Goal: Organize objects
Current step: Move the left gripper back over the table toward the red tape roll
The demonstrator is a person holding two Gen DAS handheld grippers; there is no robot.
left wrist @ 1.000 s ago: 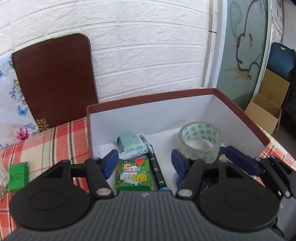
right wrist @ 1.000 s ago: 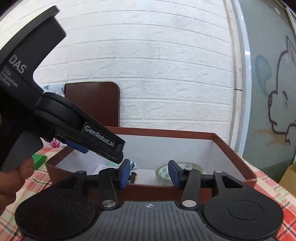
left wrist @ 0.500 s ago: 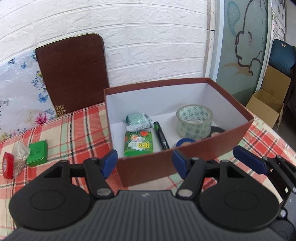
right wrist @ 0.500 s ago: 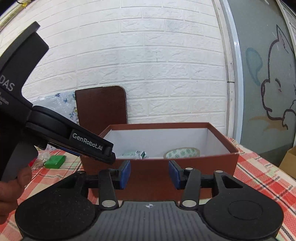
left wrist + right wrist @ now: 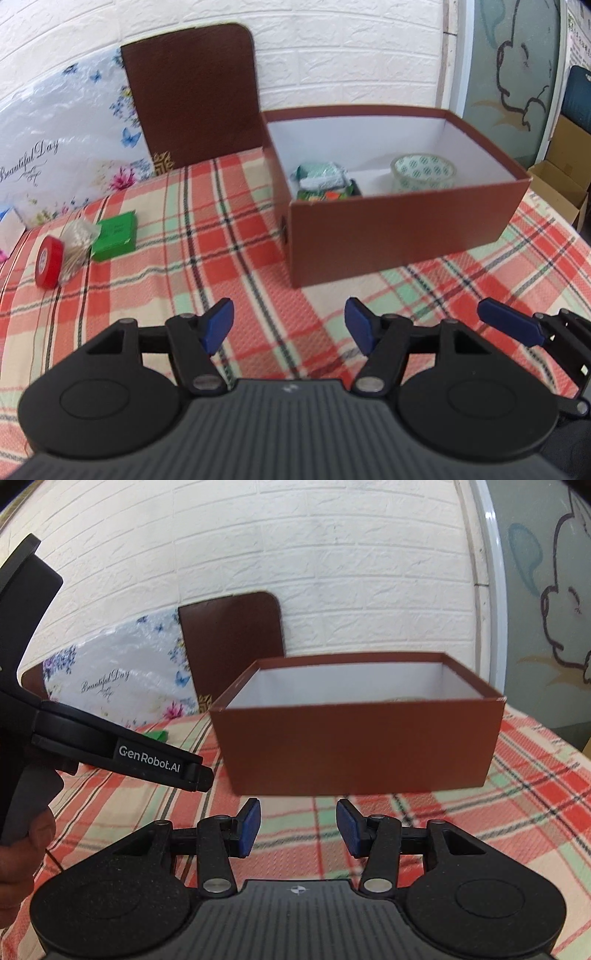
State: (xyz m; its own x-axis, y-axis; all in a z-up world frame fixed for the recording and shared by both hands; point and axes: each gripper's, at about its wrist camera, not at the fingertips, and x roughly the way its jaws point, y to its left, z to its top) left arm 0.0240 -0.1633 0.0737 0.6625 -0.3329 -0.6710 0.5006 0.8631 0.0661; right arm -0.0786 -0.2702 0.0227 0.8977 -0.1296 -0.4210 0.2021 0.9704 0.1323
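A brown box point(image 5: 399, 236) with a white inside stands on the checked tablecloth. It holds a clear tape roll point(image 5: 423, 173), a green packet point(image 5: 321, 175) and a green card pack point(image 5: 325, 194). My left gripper point(image 5: 288, 328) is open and empty, in front of the box and to its left. My right gripper point(image 5: 297, 827) is open and empty, low in front of the box point(image 5: 354, 746). At the far left lie a red tape roll point(image 5: 48, 262), a clear bag of sticks point(image 5: 75, 243) and a green box point(image 5: 114, 236).
A brown board point(image 5: 192, 99) and a flowered panel point(image 5: 55, 147) lean on the white brick wall behind the table. Cardboard boxes point(image 5: 565, 177) stand on the floor to the right. The left gripper's body point(image 5: 110, 746) shows at the left of the right wrist view.
Both grippers have pulled back from the box toward the table's front. The left gripper has swung left, so the red tape, bag and green box have come into view.
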